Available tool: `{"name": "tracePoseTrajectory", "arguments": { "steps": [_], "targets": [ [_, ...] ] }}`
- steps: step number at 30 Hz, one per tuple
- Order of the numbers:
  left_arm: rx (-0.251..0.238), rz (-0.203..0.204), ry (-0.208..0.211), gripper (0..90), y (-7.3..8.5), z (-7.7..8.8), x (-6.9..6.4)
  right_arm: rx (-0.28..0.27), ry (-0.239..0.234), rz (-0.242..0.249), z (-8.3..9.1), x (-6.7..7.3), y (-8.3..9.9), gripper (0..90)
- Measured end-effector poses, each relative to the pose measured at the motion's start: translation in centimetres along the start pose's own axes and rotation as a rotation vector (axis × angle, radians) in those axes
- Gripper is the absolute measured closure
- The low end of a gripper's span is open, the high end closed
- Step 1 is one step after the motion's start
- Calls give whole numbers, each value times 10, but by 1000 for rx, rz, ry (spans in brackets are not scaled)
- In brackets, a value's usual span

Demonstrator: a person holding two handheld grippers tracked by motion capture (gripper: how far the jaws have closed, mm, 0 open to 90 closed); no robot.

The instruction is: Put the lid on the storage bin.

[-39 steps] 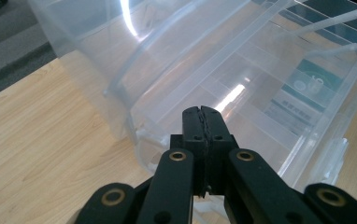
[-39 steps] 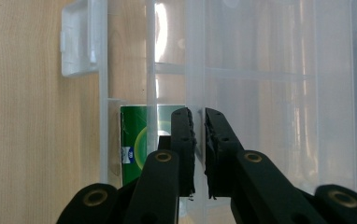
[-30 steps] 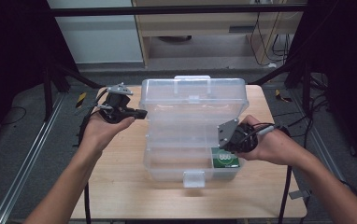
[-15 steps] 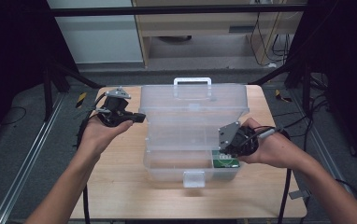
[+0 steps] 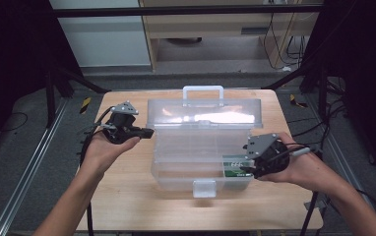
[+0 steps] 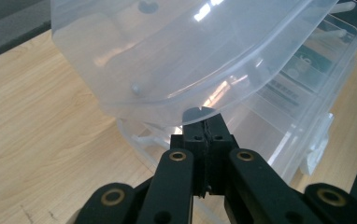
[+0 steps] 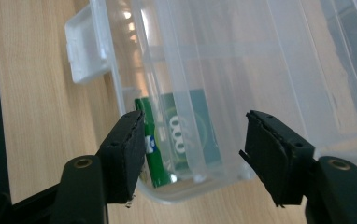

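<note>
Left gripper (image 6: 206, 128): jaws pressed together, tips touching the curved underside of the clear lid (image 6: 176, 51) at centre frame in the left gripper view. Nothing is visibly pinched between them; they seem to prop the lid rather than clamp it.

Right gripper (image 7: 193, 149): jaws spread and just been opening, pads standing either side of the near corner of the clear plastic box (image 7: 242, 70), not pressing on it. In the high view this gripper (image 5: 249, 160) sits at the right centre, at the box's front right corner, with the left gripper (image 5: 147, 132) at the left centre by the lid's edge.

Risks, as judged:
- The lid rests on closed tips alone. A small slip of the left hand could let it drop shut, possibly onto the right jaws.
- With the right jaws released, the box (image 5: 203, 147) is unrestrained on the wooden table (image 5: 127, 206); a push on the lid could slide or tilt it.
- The smooth, curved lid offers poor purchase.

Containers and contents: one translucent box, centre of the high view, lid raised, white handle (image 5: 203, 91) at the far side, latch (image 5: 203, 188) at the near edge. A green packet (image 7: 167, 135) stands in the front right corner compartment. An inner tray with dividers is visible; its other contents cannot be made out.
</note>
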State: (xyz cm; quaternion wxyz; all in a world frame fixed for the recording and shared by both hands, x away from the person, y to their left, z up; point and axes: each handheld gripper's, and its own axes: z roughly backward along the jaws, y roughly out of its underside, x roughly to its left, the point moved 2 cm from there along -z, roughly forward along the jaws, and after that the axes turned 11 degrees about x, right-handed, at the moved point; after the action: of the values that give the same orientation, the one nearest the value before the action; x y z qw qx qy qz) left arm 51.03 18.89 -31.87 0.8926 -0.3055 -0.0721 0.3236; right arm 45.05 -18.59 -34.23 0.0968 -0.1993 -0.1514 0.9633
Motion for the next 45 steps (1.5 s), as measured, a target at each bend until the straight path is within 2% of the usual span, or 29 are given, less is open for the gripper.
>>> {"name": "tracePoseTrajectory", "arguments": {
  "steps": [8,18,29,34,45],
  "targets": [
    [8,-4,22,897,17,-8,-9,13,22,-75,3,2,32,287],
    [24,-9,42,897,32,-18,-14,24,38,-138,4,-1,56,268],
    [45,-30,40,897,45,-26,-20,29,48,-185,3,-7,70,266],
    [50,-34,42,897,49,-29,-21,39,54,-212,-2,-8,78,262],
    [56,-41,37,897,56,-31,-26,43,53,-239,-12,-9,85,250]
  ]
}}
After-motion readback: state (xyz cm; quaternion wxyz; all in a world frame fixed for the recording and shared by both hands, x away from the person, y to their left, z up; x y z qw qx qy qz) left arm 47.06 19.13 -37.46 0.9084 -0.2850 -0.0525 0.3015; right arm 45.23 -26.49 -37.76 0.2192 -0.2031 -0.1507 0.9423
